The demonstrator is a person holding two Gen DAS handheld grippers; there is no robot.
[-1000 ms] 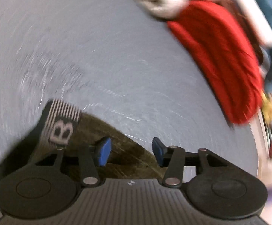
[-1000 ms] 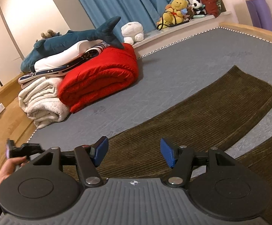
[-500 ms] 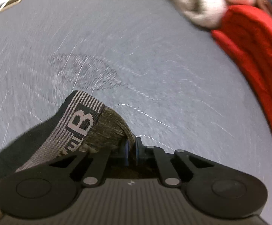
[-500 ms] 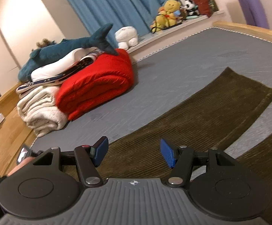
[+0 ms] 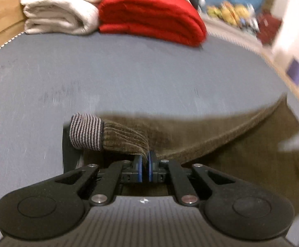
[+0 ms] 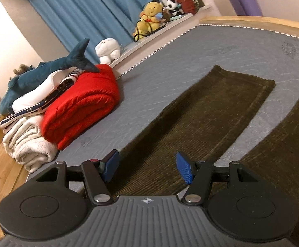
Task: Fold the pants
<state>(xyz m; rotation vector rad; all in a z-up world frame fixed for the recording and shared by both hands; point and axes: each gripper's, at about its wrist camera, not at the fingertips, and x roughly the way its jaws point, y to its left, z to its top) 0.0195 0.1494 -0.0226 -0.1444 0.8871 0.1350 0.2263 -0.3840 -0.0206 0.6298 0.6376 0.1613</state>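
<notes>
Left hand-held gripper (image 5: 144, 165) pinches pants (image 5: 126, 140); right hand-held gripper (image 6: 146, 167) gapes above them

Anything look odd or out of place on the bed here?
Only the pants: their striped waistband is curled over where the left gripper pinches the corduroy. That suits folding. Nothing looks spilled or damaged.

Each gripper, left (image 5: 144, 167) and right (image 6: 147, 167), is built of black linkage arms with silver screws, 2 blue ribbed pads (image 6: 183, 169), round black discs and a ribbed grey housing.
</notes>
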